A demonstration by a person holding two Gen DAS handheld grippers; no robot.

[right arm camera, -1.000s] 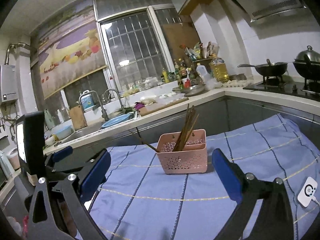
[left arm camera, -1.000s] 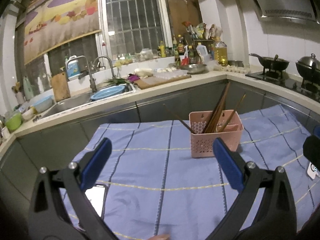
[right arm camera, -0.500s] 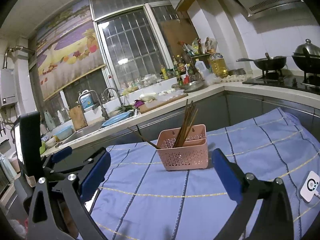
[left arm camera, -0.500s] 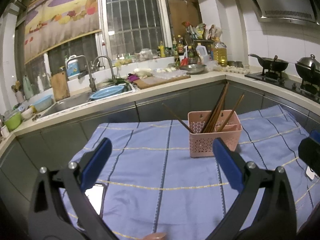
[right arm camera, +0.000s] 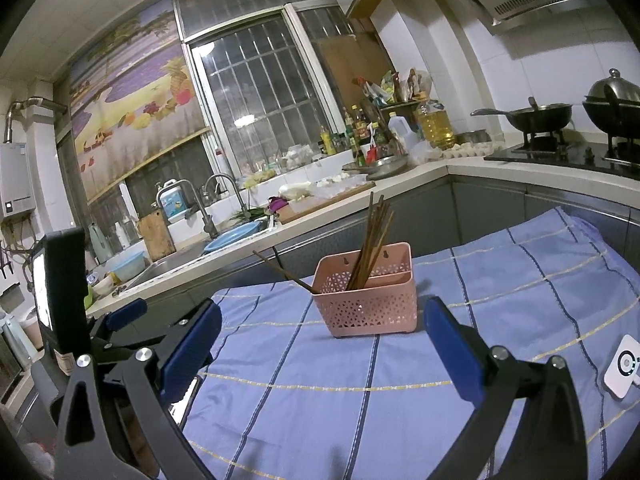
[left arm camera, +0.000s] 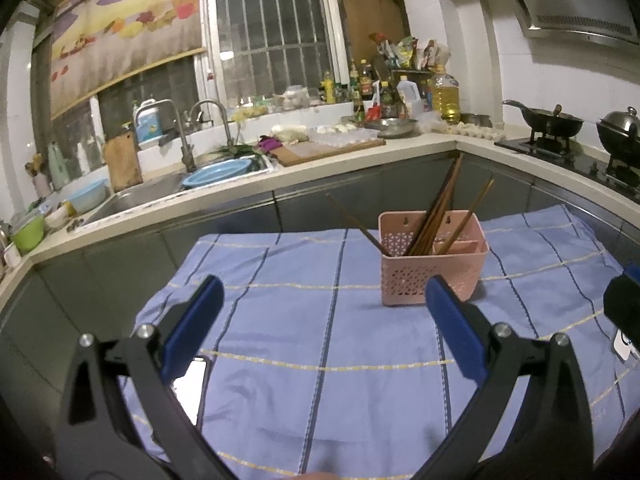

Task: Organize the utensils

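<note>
Little change is seen over the last second; the pink basket (left arm camera: 434, 258) is only slightly nearer in both views; the chopsticks (left arm camera: 438, 210) are already stood in it on the cloth-covered surface (left arm camera: 320, 340); the left tool (left arm camera: 320, 314) and right tool (right arm camera: 322, 334) are held apart, empty; the sorting is judged nearly finished.

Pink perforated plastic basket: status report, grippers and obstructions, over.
Left gripper open, empty. Right gripper open, empty. Pink perforated plastic basket upright on blue striped cloth, brown wooden chopsticks inside. Path clear.
</note>
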